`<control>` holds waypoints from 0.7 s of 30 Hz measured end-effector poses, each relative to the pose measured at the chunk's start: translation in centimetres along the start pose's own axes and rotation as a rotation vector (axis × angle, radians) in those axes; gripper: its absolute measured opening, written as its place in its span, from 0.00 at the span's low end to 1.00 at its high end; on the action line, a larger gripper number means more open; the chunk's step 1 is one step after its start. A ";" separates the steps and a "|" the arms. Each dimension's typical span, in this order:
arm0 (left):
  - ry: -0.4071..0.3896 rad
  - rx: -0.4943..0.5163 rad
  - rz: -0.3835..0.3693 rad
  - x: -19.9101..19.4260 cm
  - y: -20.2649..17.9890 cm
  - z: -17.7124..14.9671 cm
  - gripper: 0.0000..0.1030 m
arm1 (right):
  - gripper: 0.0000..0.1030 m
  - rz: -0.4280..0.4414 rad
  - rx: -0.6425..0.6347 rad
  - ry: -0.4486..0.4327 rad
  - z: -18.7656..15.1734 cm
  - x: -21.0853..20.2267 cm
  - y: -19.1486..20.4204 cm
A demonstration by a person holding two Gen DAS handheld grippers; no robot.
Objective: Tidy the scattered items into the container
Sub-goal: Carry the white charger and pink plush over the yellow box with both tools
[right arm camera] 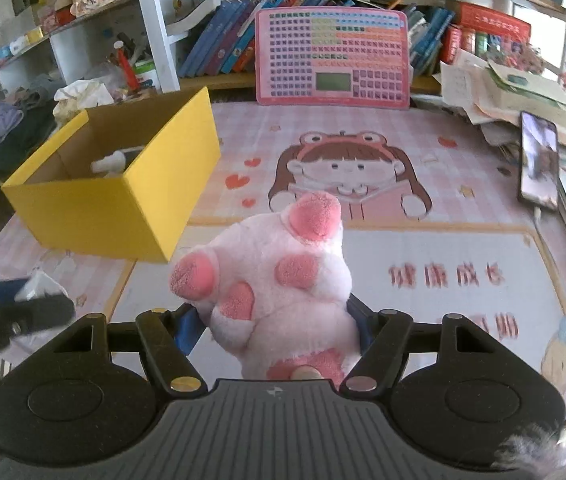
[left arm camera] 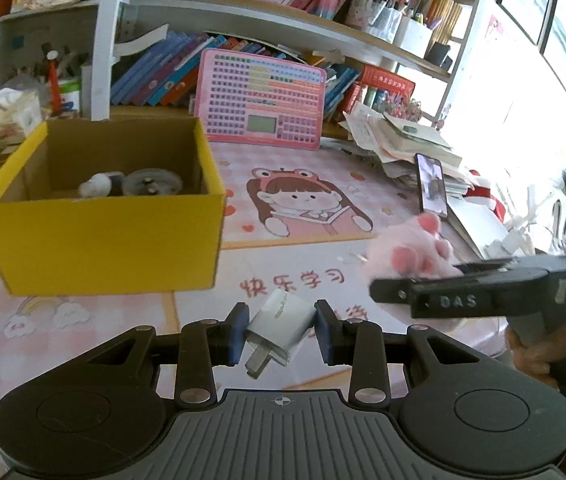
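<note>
My left gripper is shut on a white plug charger, held tilted above the pink desk mat, prongs pointing down toward the camera. My right gripper is shut on a pink plush paw toy, whose body hides most of both blue pads. In the left wrist view that plush toy and the right gripper's black finger show at the right. The yellow cardboard box stands open to the left; inside lie a white round object and a grey disc-shaped item. In the right wrist view the box sits at the left.
A pink keyboard-like learning board leans against the books at the back. A phone rests against a paper pile at the right. Cluttered shelves, tissue and pens crowd behind the box. The left gripper's blurred tip shows at the right wrist view's left edge.
</note>
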State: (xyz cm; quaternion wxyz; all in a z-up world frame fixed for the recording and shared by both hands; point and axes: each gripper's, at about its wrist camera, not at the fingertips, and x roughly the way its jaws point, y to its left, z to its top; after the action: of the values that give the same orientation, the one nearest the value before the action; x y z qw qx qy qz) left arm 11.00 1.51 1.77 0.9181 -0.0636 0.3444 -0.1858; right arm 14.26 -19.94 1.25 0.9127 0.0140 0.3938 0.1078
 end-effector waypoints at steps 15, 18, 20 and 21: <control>0.006 -0.027 -0.020 -4.2 3.2 -2.7 0.33 | 0.66 0.004 0.075 0.036 -4.8 -3.2 4.7; 0.001 -0.032 -0.017 -4.9 3.5 -3.2 0.33 | 0.66 0.021 0.054 0.045 -5.3 -3.4 6.0; -0.001 -0.039 -0.014 -5.3 3.9 -3.4 0.33 | 0.66 0.036 0.041 0.050 -5.5 -3.5 6.7; -0.002 -0.044 -0.011 -5.4 4.1 -3.5 0.33 | 0.66 0.041 0.035 0.051 -5.6 -3.5 7.0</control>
State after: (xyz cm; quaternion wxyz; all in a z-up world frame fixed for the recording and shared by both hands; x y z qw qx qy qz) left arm 6.18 7.42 1.48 0.9158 -0.0858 0.3470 -0.1834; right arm 6.63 -14.11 0.68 0.8997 0.0351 0.4183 0.1197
